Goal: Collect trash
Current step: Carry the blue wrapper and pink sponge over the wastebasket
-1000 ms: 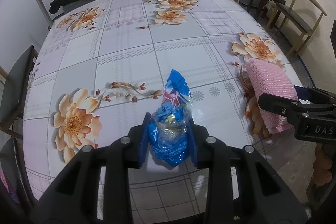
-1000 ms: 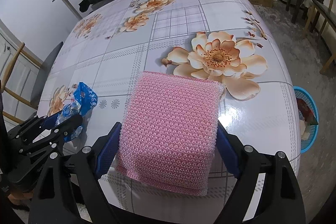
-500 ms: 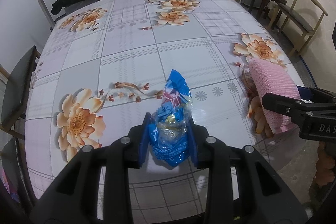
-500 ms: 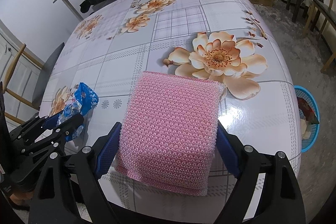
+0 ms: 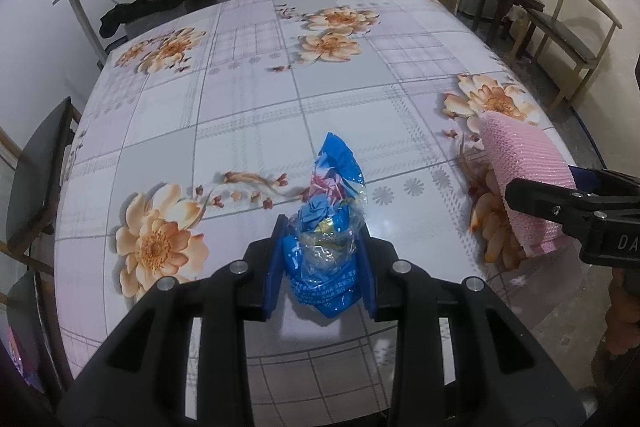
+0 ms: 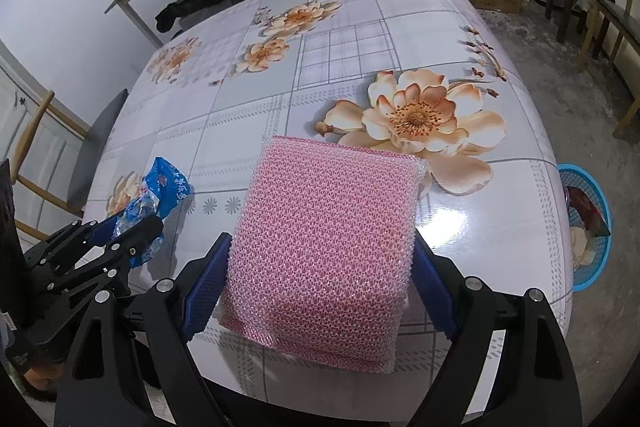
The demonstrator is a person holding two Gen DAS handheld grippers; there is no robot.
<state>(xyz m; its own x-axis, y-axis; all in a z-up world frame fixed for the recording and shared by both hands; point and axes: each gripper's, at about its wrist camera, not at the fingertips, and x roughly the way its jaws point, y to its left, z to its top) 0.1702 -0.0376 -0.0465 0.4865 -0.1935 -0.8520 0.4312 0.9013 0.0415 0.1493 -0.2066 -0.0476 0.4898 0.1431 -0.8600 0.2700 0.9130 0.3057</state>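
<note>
My left gripper has its jaws clamped on a crumpled blue plastic wrapper, whose loose end sticks out ahead of the jaws, just above the flowered bench. My right gripper has its jaws spread wide yet pressing both sides of a pink mesh sponge, probably for wiping. Both hands tilt steeply down over the near bench edge. Off to the right of my right jaws, on the floor, stands a blue basket, likely the wrapper's destination.

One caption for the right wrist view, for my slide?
Right gripper holding a pink mesh scouring pad above the floral table.
</note>
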